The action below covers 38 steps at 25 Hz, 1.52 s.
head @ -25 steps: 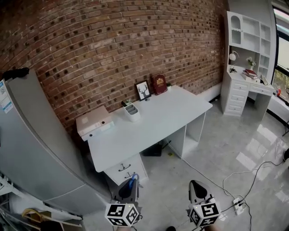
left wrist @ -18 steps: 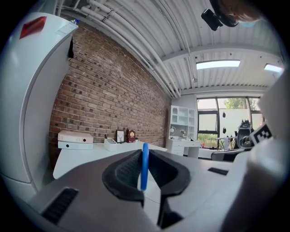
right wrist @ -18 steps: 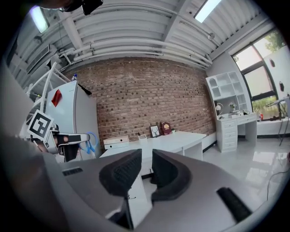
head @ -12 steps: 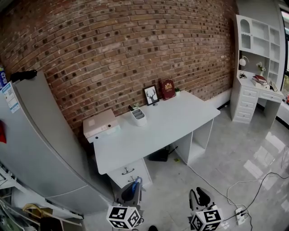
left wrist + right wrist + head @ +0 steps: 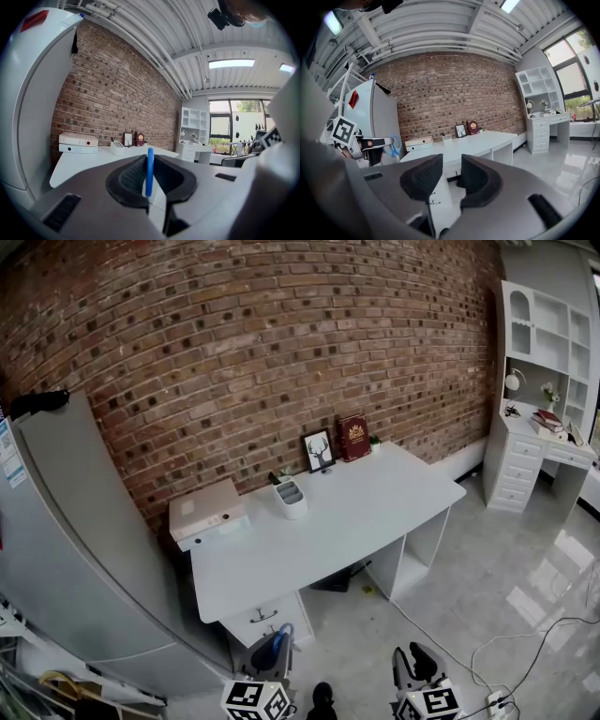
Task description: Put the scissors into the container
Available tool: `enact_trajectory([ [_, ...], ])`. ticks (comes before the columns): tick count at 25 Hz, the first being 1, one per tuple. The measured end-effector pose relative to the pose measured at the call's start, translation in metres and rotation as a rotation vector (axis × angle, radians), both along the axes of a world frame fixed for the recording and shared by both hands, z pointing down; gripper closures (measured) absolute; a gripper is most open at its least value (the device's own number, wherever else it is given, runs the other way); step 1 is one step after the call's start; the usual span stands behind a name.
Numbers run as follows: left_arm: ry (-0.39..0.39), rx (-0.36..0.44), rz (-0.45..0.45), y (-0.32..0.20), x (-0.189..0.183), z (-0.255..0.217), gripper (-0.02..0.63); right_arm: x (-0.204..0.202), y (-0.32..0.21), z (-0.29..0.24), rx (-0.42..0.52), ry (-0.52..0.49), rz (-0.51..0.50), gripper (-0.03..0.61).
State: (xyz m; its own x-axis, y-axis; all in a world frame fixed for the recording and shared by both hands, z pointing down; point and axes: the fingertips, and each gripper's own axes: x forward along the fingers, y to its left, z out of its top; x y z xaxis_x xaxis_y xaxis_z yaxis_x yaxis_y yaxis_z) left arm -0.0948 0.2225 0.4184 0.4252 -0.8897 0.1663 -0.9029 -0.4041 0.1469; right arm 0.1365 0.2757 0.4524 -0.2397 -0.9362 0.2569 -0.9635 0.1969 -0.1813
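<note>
Two claws sit low in front of us, one in each hand. Our left claw [image 5: 149, 159] is clenched on a pair of blue-handled scissors [image 5: 149, 176]. One blue plastic loop stands upright between the black ribbed pads, pinched from both sides. Our right claw [image 5: 451, 169] is released, its pads apart with only air between them.

In the head view both claws hang over the glossy grey tiled floor [image 5: 469, 596], short of the long white counter [image 5: 375, 512]. The left one is in front of the counter's white drawer unit [image 5: 262, 620].

So the scissors are in our grip, well apart from the white compartmented plastic container [image 5: 291, 498], which stands on the counter near the red brick wall [image 5: 281, 352]. Left of the container lies a stack of white file boxes [image 5: 206, 512]. To its right, a black-framed deer picture [image 5: 319, 450] and a dark red book [image 5: 354, 437] lean against the wall. A tall pale grey cabinet [image 5: 84, 549] stands at the counter's left end.
</note>
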Motion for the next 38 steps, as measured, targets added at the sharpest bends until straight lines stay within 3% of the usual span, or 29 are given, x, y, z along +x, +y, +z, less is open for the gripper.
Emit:
enact_trajectory([
  [18, 0.032, -0.019, 0.007, -0.196, -0.044, 0.014, 0.572, -0.059, -0.195, 0.02, -0.069, 0.037, -0.039, 0.472],
  [23, 0.037, -0.014, 0.008, -0.242, -0.057, 0.013, 0.572, -0.071, -0.242, 0.02, -0.07, 0.05, -0.035, 0.5],
  [38, 0.066, -0.013, -0.006, -0.323, -0.075, 0.018, 0.572, -0.078, -0.321, 0.02, -0.075, 0.051, -0.016, 0.526],
])
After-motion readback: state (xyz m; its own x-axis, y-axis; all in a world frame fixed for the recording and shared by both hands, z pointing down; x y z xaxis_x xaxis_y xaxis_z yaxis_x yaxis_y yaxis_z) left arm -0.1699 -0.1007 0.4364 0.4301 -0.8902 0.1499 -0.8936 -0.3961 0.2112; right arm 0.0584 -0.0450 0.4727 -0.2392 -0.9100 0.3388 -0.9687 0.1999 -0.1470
